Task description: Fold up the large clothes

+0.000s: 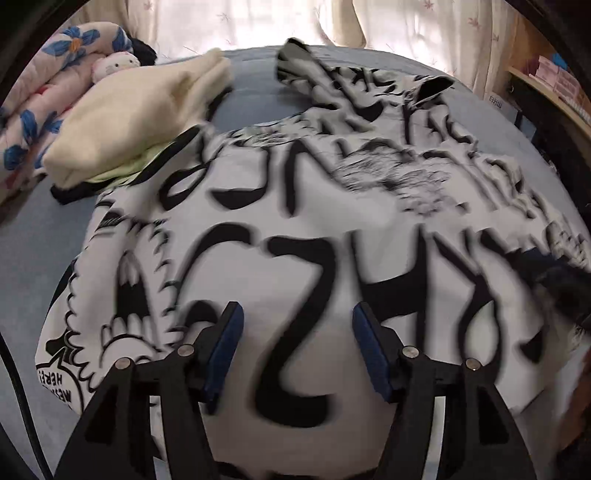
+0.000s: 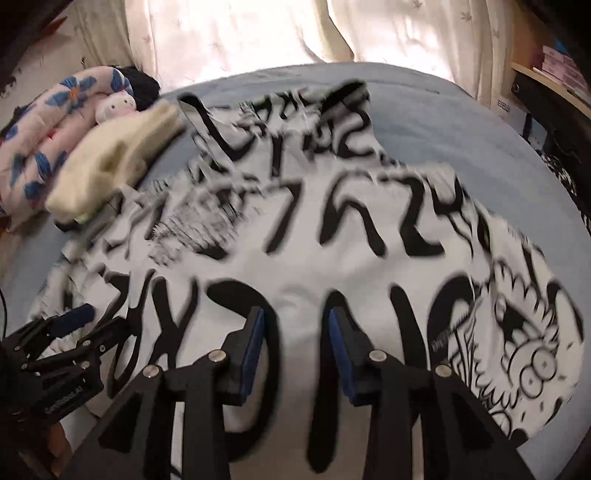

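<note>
While both tools hang over the bed, I see my left gripper [image 1: 297, 347] with its blue-padded jaws spread and nothing between them, only the white cotton garment with bold black graffiti lettering and cartoon prints [image 1: 314, 229] lying below. That garment covers most of the blue bedsheet [image 1: 70, 229], bunched toward the far edge by the pale curtains [image 1: 258, 18]. At the bed's far left corner sit a floral pink quilt roll [image 1: 40, 110], a small pink plush toy [image 1: 114, 62] and a cream folded cloth [image 1: 136, 110] that touches the garment's left side. My right gripper [image 2: 297, 347] is also parted, more narrowly, and empty. For the next fold I judge I should flatten the crumpled far part first, then pinch one layer only at matching near corners so the crease runs straight, keeping clear of the cream pile. Motion blur smears the print, so hems and sleeves are hard to tell apart; the near edge is hidden under the grippers, and the right side runs out of view.
</note>
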The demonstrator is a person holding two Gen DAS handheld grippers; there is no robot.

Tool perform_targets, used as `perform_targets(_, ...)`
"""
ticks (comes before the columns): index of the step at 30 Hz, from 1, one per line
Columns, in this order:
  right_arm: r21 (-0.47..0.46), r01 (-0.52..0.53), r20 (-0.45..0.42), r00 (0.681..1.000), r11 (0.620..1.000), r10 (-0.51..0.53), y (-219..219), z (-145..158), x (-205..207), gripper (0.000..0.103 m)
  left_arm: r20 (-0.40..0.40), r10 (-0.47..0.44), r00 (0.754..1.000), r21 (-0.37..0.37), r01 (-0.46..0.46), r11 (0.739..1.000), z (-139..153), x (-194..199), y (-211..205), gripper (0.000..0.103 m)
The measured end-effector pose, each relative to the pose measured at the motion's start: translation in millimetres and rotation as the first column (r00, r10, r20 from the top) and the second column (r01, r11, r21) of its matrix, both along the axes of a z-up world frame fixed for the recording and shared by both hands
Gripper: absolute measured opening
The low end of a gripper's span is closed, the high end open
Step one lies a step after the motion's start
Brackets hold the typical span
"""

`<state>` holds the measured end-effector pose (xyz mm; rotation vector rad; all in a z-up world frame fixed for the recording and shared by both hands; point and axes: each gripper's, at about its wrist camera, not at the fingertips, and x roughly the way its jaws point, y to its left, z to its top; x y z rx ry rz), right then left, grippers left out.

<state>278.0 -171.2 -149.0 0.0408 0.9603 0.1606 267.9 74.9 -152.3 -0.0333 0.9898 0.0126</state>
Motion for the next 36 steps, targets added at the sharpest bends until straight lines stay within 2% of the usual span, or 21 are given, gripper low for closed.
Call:
perform_targets(2, -0.019, 0.061, 0.012, 0.998, 0.998, -0.061, -35.6, -1.5, -5.0, 0.04, 0.017, 0.041, 0.999, 0.043, -0.041, 0.998, -0.5, -2.9, 21.2, 0.062)
perform_targets(4, -0.126, 0.179, 0.033, 0.984, 0.976, -0.176, -71.1, -2.9, -8.3, 0.04, 0.013, 0.117, 0.993, 0.012, -0.117, 0.993, -1.1, -3.1, 57.8, 0.063)
perform_targets(6, -0.177, 0.286, 0.04, 0.958, 0.942, -0.284, -115.9, -7.9, -10.7, 0.04, 0.017, 0.142, 0.99, -0.041, -0.141, 0.989, -0.7, -4.7, 87.7, 0.047)
perform_targets(7, -0.161, 0.335, 0.028, 0.942, 0.928, -0.335, -146.6, -11.9, -13.8, 0.03, 0.019, 0.135, 0.991, -0.054, -0.134, 0.99, -1.0, -6.9, 97.9, 0.036)
perform_targets(8, -0.135, 0.361, 0.023, 0.932, 0.923, -0.362, -166.3, -13.4, -17.5, 0.0, 0.02, 0.126, 0.992, -0.055, -0.125, 0.991, -0.7, -9.2, 102.7, 0.032)
perform_targets(10, -0.074, 0.42, 0.005, 0.907, 0.905, -0.42, -203.4, -14.0, -27.0, 0.0, 0.027, 0.107, 0.994, -0.049, -0.106, 0.993, -1.8, -12.5, 105.2, 0.032)
perform_targets(11, -0.076, 0.459, 0.001, 0.888, 0.885, -0.46, -214.3, -14.6, -31.0, 0.003, 0.027, 0.103, 0.994, -0.036, -0.102, 0.994, -3.5, -12.1, 104.9, 0.032)
perform_targets(12, -0.122, 0.507, -0.015, 0.859, 0.853, -0.512, -223.5, -18.0, -32.8, 0.008, 0.025, 0.099, 0.995, -0.016, -0.099, 0.995, -4.0, -13.0, 103.5, 0.032)
perform_targets(13, -0.132, 0.521, -0.04, 0.847, 0.843, -0.529, -229.8, -22.7, -34.0, 0.01, 0.024, 0.098, 0.995, 0.0, -0.098, 0.995, -4.4, -15.5, 99.2, 0.032)
perform_targets(16, -0.056, 0.541, -0.08, 0.835, 0.839, -0.544, -239.7, -25.9, -40.7, 0.01, 0.013, 0.11, 0.994, 0.027, -0.111, 0.993, -2.8, -16.8, 94.0, 0.035)
perform_targets(18, -0.056, 0.541, -0.08, 0.835, 0.839, -0.544, -237.6, -20.8, -43.2, 0.01, -0.003, 0.108, 0.994, 0.029, -0.108, 0.994, -0.1, -10.1, 92.8, 0.039)
perform_targets(20, -0.065, 0.529, -0.084, 0.842, 0.846, -0.533, -231.1, -13.9, -46.0, 0.01, -0.031, 0.106, 0.994, 0.01, -0.106, 0.994, 2.5, -8.8, 91.8, 0.05)
perform_targets(23, -0.067, 0.507, -0.08, 0.856, 0.86, -0.511, -224.2, -1.4, -53.9, 0.01, -0.068, 0.112, 0.991, -0.013, -0.113, 0.994, 9.4, -10.8, 89.8, 0.057)
perform_targets(27, -0.05, 0.48, -0.085, 0.872, 0.876, -0.483, -215.1, 19.2, -56.7, 0.01, -0.092, 0.113, 0.989, -0.024, -0.116, 0.993, 24.6, -20.4, 88.4, 0.058)
perform_targets(36, 0.013, 0.391, -0.05, 0.92, 0.92, -0.39, -184.1, 80.9, -91.6, 0.012, -0.046, 0.046, 0.998, -0.005, -0.046, 0.999, 84.7, -64.5, 80.2, 0.059)
